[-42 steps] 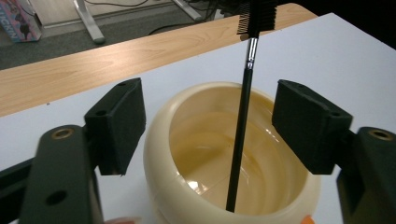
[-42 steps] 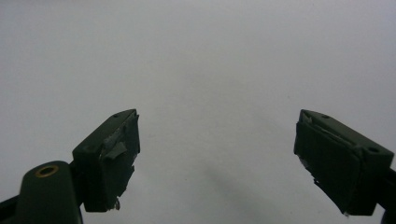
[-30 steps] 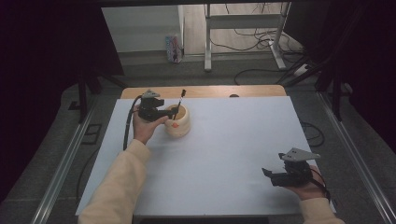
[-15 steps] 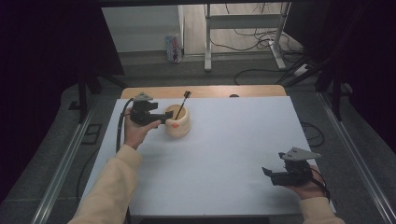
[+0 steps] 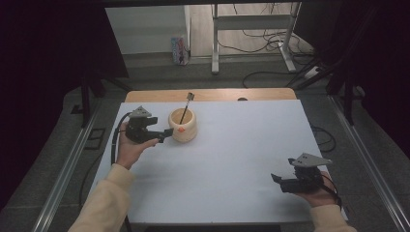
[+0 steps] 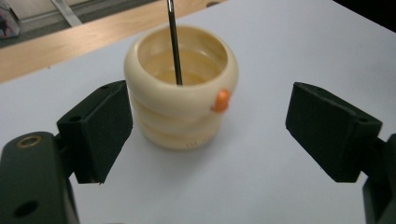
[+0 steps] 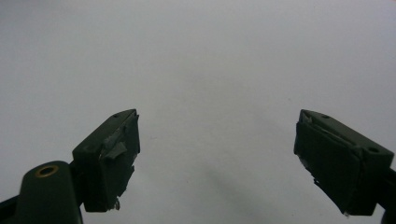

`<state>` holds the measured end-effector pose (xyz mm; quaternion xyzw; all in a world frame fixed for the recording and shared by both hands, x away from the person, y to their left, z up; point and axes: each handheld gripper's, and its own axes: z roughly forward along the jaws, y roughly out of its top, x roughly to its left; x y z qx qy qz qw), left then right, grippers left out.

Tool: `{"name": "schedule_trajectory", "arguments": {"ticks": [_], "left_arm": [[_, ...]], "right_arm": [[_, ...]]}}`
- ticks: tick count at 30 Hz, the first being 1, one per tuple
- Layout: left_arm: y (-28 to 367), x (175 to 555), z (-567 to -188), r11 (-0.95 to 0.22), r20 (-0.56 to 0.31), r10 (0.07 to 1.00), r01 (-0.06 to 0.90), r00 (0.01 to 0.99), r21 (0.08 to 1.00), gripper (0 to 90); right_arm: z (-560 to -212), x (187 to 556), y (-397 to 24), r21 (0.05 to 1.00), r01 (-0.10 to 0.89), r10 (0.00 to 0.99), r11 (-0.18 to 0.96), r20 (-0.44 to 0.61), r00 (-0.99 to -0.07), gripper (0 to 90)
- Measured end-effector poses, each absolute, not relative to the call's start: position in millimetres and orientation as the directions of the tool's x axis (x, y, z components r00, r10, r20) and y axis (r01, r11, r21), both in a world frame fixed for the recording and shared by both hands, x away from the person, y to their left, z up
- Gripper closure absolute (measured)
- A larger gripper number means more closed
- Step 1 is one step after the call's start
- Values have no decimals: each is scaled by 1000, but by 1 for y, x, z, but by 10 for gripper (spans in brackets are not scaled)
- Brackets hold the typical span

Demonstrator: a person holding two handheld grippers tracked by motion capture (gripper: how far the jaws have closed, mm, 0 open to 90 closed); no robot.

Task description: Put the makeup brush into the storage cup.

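A cream ribbed cup (image 5: 183, 124) with a small orange knob (image 6: 221, 100) stands on the white table (image 5: 232, 159) at the back left. A thin dark stick (image 5: 185, 109) leans out of it. My left gripper (image 5: 163, 134) is just left of the cup, open, jaws wide apart and empty; in the left gripper view the cup (image 6: 181, 84) sits a little beyond the fingertips (image 6: 100, 130). My right gripper (image 5: 279, 182) rests near the front right corner, open over bare table, nothing between its fingers (image 7: 109, 158).
A wooden strip (image 5: 212, 94) runs along the table's far edge. Beyond it are a metal frame's legs (image 5: 251, 34) and cables on the floor. Metal rails (image 5: 72, 159) flank both sides of the table.
My left gripper has pulled back left and down from the cup, letting go of the stick, which now leans freely in the cup. The right gripper has stayed still.
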<state>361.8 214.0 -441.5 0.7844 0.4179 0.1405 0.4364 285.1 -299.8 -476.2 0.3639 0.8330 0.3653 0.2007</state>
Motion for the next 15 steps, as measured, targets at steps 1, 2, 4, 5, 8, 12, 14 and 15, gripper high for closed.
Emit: {"name": "schedule_trajectory", "arguments": {"ticks": [1,2,4,5,8,12,14,15], "left_arm": [[215,358,-442,-275,-141,776,531,614,802,147],[216,353,-442,-279,-139,776,533,615,799,145],[217,345,-443,-281,-136,776,531,616,799,142],[218,341,-444,-282,-137,776,532,616,798,142],[221,328,-445,-288,-128,781,535,611,794,141],[226,312,-449,-279,-135,787,542,603,793,142],[228,304,-451,-274,-140,787,543,601,793,142],[229,301,-453,-273,-144,787,547,601,791,142]], "right_arm": [[-476,285,-300,755,459,754,468,-69,-654,146],[-475,284,-300,755,460,754,468,-70,-653,146],[-475,284,-300,757,458,756,466,-71,-651,146],[-475,283,-299,757,457,756,466,-73,-650,146],[-475,283,-299,757,454,754,470,-78,-652,146],[-474,282,-299,758,454,756,468,-77,-650,146],[-474,282,-298,758,454,755,468,-77,-651,146],[-474,282,-298,758,454,755,469,-77,-651,146]]}}
